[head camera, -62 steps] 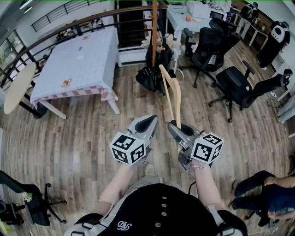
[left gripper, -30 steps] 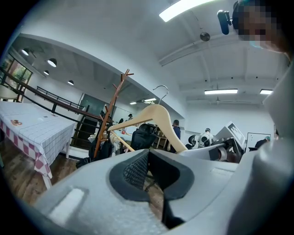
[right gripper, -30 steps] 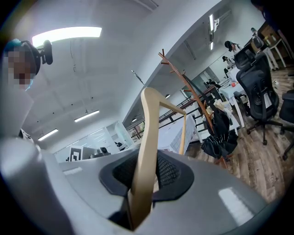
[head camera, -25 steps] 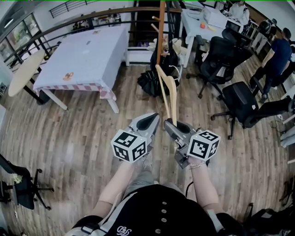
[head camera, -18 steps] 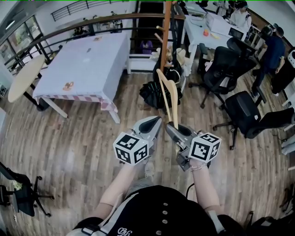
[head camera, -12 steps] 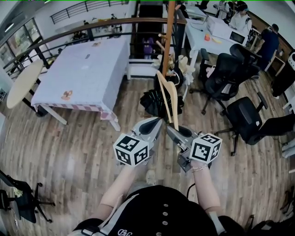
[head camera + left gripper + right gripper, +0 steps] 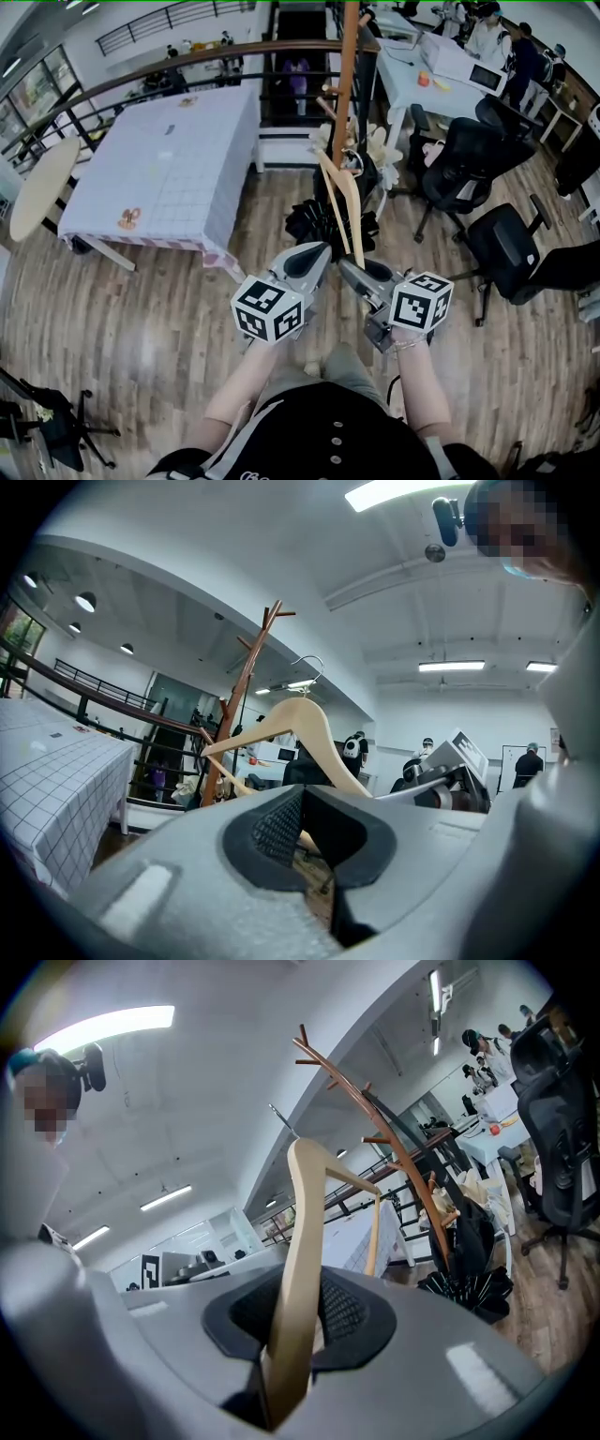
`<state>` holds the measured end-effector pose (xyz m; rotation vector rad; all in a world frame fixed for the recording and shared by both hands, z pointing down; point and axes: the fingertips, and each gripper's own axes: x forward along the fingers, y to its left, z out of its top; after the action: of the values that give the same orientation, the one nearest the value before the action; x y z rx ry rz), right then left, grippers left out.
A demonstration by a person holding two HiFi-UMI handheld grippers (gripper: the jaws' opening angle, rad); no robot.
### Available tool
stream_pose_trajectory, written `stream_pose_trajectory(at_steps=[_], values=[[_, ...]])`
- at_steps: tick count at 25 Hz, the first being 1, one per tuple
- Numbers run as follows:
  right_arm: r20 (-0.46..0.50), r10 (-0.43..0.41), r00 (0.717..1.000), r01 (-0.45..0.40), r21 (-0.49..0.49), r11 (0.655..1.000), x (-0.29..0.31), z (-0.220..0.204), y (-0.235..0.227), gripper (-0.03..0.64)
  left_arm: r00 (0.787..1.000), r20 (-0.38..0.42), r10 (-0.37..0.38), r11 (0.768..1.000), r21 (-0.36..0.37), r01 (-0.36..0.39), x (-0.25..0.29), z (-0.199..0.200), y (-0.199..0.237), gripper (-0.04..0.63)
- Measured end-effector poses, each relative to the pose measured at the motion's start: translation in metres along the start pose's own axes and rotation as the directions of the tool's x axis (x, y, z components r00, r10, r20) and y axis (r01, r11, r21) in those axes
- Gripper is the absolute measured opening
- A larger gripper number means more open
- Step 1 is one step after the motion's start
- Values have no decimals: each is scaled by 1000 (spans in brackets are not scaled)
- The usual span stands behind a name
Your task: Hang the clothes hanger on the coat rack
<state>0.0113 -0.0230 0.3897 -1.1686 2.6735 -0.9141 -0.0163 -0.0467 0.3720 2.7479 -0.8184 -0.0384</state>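
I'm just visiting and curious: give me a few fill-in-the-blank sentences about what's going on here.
1. The right gripper is clamped on a wooden ____.
2. The left gripper has its jaws together and holds ____.
3. The hanger is not yet hung on the brown ____.
Missing words: hanger; nothing; coat rack.
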Motion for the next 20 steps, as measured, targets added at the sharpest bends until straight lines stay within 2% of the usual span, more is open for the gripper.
stream_pose_trajectory(at_steps=[11,20], values=[[-46,62,997,-61,24,998,40,34,-55,81,999,13,51,999,-1,-51,59,15,57,-6],[-103,114,988,-110,42,993,71,79,-121,81,994,18,111,993,-33,-110,124,26,111,-6]])
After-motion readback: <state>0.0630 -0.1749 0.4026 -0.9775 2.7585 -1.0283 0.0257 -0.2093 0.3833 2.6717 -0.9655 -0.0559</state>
